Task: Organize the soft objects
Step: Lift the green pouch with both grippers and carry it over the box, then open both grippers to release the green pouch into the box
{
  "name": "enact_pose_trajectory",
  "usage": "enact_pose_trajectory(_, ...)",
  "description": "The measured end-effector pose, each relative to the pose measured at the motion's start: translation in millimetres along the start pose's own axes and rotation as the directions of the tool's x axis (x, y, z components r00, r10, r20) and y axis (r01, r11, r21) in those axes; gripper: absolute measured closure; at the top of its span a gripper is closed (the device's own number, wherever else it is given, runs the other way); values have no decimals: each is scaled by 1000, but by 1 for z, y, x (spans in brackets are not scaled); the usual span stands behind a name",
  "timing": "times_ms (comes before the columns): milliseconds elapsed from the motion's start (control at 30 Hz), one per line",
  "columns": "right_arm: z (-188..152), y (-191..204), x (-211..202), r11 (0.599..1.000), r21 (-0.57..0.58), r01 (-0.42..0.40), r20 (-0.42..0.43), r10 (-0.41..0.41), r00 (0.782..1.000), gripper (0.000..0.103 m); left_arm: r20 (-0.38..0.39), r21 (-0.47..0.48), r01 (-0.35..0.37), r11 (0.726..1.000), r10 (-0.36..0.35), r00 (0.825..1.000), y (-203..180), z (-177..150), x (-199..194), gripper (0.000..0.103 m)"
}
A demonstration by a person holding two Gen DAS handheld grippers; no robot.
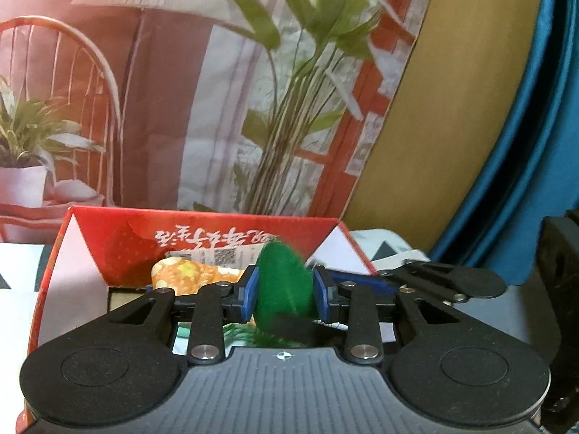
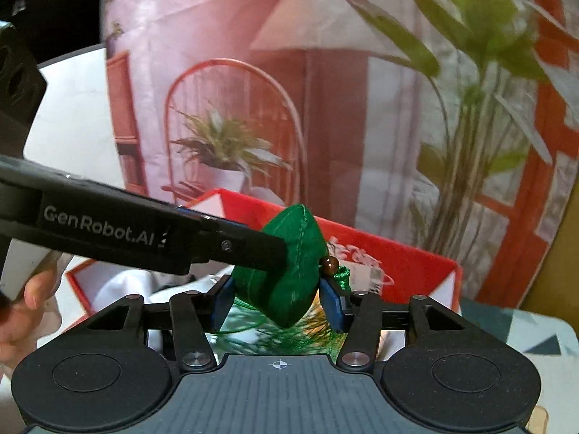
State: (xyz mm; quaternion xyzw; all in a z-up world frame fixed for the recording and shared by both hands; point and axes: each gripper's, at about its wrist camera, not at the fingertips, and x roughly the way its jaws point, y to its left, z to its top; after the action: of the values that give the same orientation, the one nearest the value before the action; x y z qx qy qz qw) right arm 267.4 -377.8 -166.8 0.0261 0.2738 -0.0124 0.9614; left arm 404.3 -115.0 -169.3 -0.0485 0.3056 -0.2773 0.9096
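While both grippers met over the red box (image 1: pixel 202 242), a single green pouch (image 1: pixel 284 282) sat between the two pairs of fingers, above the box opening.

Item, left gripper (image 1: pixel 286 289): blue pads (image 1: pixel 251 289) set against either flank of the pouch, closed on it. In the right wrist view its black finger crossed from the left edge and ended on the pouch's near face.

Item, right gripper (image 2: pixel 278 296): jaws parted wider, pads (image 2: pixel 222 300) close at the pouch's sides; the left pad seemed to touch, the right one stood just clear beside a brown bead (image 2: pixel 330 263). Whether it bore any load could not be told.

Item, green pouch (image 2: pixel 289 264): soft, stitched, pointed at the top, with a bead, a knotted cord and loose green tassel threads (image 2: pixel 249 325) hanging below it toward the box.

Item, red box: open-topped, printed inner wall, directly ahead of and beneath both tools. An orange patterned soft piece (image 1: pixel 188 276) already lay inside, ahead-left of the left gripper; white cloth (image 2: pixel 119 289) showed in the near-left part.

Item, a hand (image 2: pixel 25 311) at the lower left of the right wrist view.

Progress, as judged: at least one soft thing was stowed; the pouch was over the box but not yet let go. Release remained; other items outside the box were not visible.
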Motion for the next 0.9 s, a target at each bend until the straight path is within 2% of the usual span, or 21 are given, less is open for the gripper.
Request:
enact_pose_trajectory(67,-1,-4,1,999,11,35,-5,-35,999,49,-15,-6,-39,999,39,999,2,0,2,47)
enact_pose_trajectory(133,-2,-5,2,998,8,66,-12,-66,998,42,-10,-17,-67,998,67,998,5,0,-3,37)
enact_pose_trajectory(200,-3,-6,-1,996,14,82,-14,-82,997,35,-1,-22,-79,997,79,997,8,0,-10,31)
enact_pose_trajectory(267,-4,-8,-5,995,27,92,-16,-92,996,26,7,-16,-102,995,102,995,9,-1,-18,18)
enact_pose_trajectory(333,-5,-9,-11,994,44,104,-12,-103,995,18,24,-7,-127,992,127,992,8,-2,-29,9)
enact_pose_trajectory(433,-5,-7,-22,990,75,119,-4,-119,993,5,41,-9,-160,987,160,986,8,-4,-46,4)
enact_pose_trajectory(533,-5,-4,-33,987,102,124,4,-125,992,1,43,-31,-198,980,199,979,10,-7,-63,0)
enact_pose_trajectory(667,-6,2,-48,982,140,128,10,-131,991,1,16,-54,-227,972,229,973,14,-13,-80,0)
enact_pose_trajectory(767,-7,7,-59,974,175,142,16,-147,989,0,-13,-68,-270,960,270,963,14,-18,-89,0)
enact_pose_trajectory(900,-7,16,-72,960,207,188,15,-196,981,0,-8,-64,-313,948,313,950,12,-25,-109,0)
